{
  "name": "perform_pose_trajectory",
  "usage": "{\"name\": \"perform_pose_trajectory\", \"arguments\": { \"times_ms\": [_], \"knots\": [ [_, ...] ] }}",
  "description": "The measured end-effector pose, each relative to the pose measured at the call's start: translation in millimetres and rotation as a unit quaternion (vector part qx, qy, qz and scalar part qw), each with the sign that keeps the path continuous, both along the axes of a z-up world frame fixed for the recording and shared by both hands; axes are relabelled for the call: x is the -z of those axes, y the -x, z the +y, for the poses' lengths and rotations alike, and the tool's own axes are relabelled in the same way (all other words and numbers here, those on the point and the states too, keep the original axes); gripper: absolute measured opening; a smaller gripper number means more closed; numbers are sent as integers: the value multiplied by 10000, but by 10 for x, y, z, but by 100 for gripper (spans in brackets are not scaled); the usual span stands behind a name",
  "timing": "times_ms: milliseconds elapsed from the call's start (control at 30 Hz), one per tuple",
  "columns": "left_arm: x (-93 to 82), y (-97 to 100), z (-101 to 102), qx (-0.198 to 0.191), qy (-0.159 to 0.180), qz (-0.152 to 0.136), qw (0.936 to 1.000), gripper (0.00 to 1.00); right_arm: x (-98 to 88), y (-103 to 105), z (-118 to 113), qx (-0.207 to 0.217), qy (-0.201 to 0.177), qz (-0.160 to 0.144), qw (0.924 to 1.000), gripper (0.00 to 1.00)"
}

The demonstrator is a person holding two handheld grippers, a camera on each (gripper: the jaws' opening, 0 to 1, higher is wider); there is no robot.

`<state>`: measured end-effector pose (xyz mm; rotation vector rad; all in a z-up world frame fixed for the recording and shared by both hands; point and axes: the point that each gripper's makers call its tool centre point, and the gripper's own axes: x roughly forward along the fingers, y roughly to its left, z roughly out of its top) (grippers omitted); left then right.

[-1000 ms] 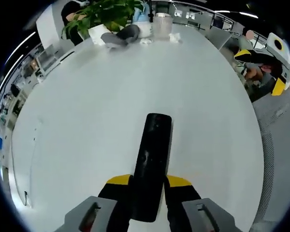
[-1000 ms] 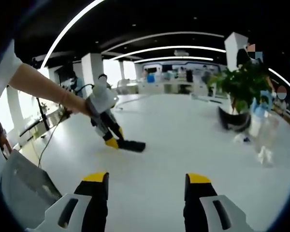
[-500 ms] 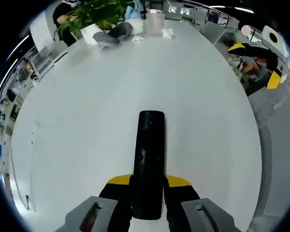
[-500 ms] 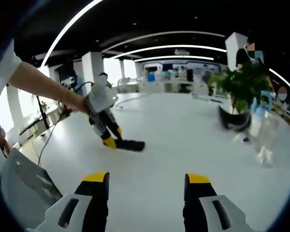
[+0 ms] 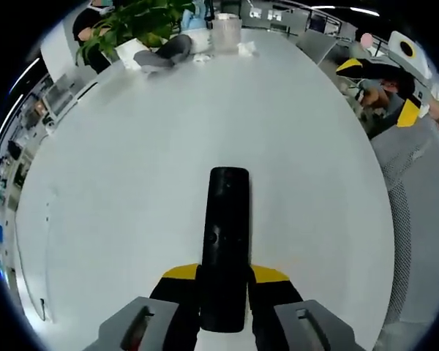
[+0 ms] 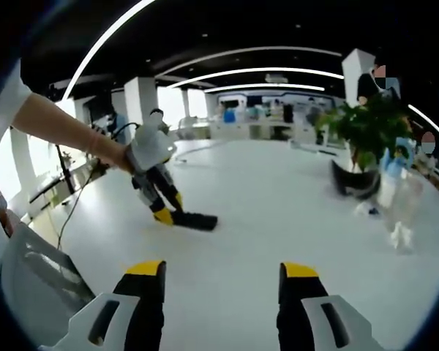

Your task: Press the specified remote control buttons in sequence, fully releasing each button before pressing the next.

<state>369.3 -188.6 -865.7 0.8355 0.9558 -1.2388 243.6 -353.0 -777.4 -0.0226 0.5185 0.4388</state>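
Left gripper view: left gripper pinches the remote's near end; remote flat on the table.
Change: remote has swung from a slight tilt to straight ahead, then held; likely steadied for pressing.
Right gripper: jaws spread, empty, well apart from the remote.
Surface: white table, plant at far end.
Room: open office.

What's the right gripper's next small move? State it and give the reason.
Probably bring the right gripper across toward the remote. The left gripper is shut on the remote's near end on the white table, while the right one hangs open and apart, touching no button.
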Motion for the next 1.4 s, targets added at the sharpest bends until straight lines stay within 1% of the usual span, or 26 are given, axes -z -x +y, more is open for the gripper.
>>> {"name": "perform_pose_trajectory", "arguments": {
  "times_ms": [367, 833, 1400],
  "knots": [
    [0, 36, 7, -4, 47, -9, 10000, 24, 4, 5, 10, -19, 21, 23, 10000, 60],
    [0, 100, 12, 24, 73, -29, 10000, 24, 35, 22, 54, -154, 112, 99, 9998, 60],
    [1, 175, 19, 149, 13, -67, 9999, 24, 65, 36, 77, -249, 174, 164, 9994, 59]
  ]
}}
